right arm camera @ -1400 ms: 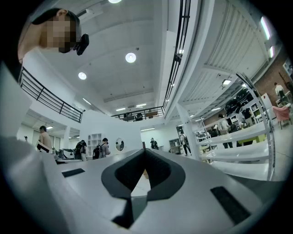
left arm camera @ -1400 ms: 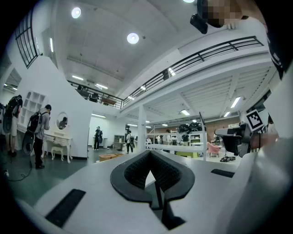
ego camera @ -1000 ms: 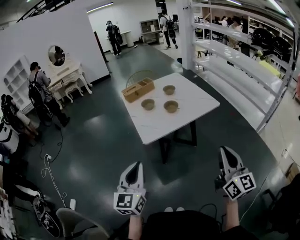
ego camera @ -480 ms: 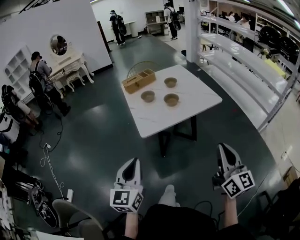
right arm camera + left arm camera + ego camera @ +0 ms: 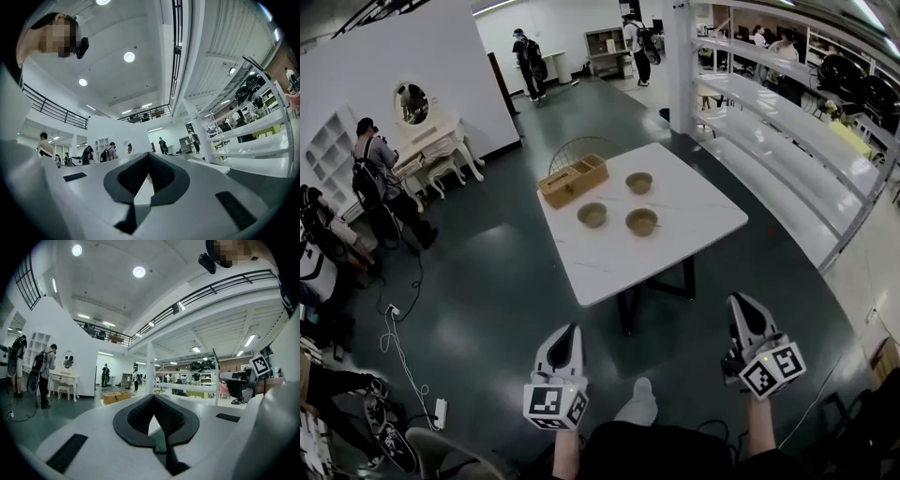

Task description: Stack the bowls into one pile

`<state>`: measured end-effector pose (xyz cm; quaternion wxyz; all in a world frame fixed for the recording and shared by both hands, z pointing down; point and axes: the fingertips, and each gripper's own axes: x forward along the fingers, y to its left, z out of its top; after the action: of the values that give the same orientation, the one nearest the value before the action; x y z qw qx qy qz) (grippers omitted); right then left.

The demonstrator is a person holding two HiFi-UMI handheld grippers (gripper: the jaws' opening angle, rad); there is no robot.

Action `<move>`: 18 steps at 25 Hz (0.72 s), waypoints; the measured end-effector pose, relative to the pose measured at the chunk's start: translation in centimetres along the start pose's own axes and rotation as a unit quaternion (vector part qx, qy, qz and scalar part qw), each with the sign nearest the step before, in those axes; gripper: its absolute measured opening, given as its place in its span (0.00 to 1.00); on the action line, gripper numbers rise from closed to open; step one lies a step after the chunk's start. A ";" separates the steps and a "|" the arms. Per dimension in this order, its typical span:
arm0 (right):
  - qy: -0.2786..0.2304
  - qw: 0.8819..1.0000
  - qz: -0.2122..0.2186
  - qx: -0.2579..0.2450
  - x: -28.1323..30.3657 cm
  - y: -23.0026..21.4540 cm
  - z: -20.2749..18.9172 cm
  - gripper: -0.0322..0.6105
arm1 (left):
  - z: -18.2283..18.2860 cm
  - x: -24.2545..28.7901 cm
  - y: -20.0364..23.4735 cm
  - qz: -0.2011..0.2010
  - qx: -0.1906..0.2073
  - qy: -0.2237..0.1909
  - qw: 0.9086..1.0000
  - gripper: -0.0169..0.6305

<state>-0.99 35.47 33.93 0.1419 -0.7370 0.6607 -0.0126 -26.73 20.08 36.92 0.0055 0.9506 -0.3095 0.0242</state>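
Note:
Three tan bowls stand apart on the white table [image 5: 694, 230]: one at the left [image 5: 592, 215], one nearer the front [image 5: 641, 222], one farther back [image 5: 638, 182]. Both grippers hang over the dark floor, well short of the table's near edge. My left gripper [image 5: 573, 329] points toward the table with its jaws shut and nothing between them; in the left gripper view its tips [image 5: 152, 397] meet. My right gripper [image 5: 737, 301] is likewise shut and holds nothing, and its tips [image 5: 148, 154] touch in the right gripper view.
A wooden box [image 5: 573, 180] sits at the table's back left, with a round-backed chair [image 5: 581, 150] behind it. White shelving [image 5: 787, 141] runs along the right. People stand by a vanity [image 5: 431, 145] at the left. Cables [image 5: 398, 328] lie on the floor.
The table has come a little closer and shifted in the head view as I step toward it. Both grippers travel along, still shut. A shoe now shows between them.

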 end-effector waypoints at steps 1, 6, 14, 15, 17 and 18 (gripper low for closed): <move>0.001 1.000 0.000 0.000 0.8 -0.4 0.0 0.07 | 0.2 0.9 0.2 -0.002 0.000 -0.001 1.000 0.05; 0.003 1.000 0.015 0.002 5.2 -1.7 0.2 0.07 | 1.1 5.6 1.5 -0.010 0.003 -0.005 1.000 0.05; 0.028 0.999 0.007 -0.017 11.7 -3.7 -1.2 0.07 | 1.0 11.6 4.4 -0.012 0.000 0.001 1.000 0.05; 0.030 0.999 0.004 -0.018 12.4 -4.1 -1.3 0.07 | 1.1 12.4 4.7 -0.014 0.000 0.001 1.000 0.05; 0.032 0.999 0.002 -0.017 13.6 -4.7 -1.4 0.07 | 1.2 14.1 5.2 -0.019 0.000 0.001 1.000 0.05; 0.033 0.999 0.005 -0.016 14.3 -5.0 -1.5 0.07 | 1.2 14.9 5.3 -0.022 -0.002 0.001 1.000 0.05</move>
<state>5.37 21.63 34.04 0.1083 -0.7349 0.6690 -0.0258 -17.75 6.95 36.48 0.0081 0.9572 -0.2883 0.0249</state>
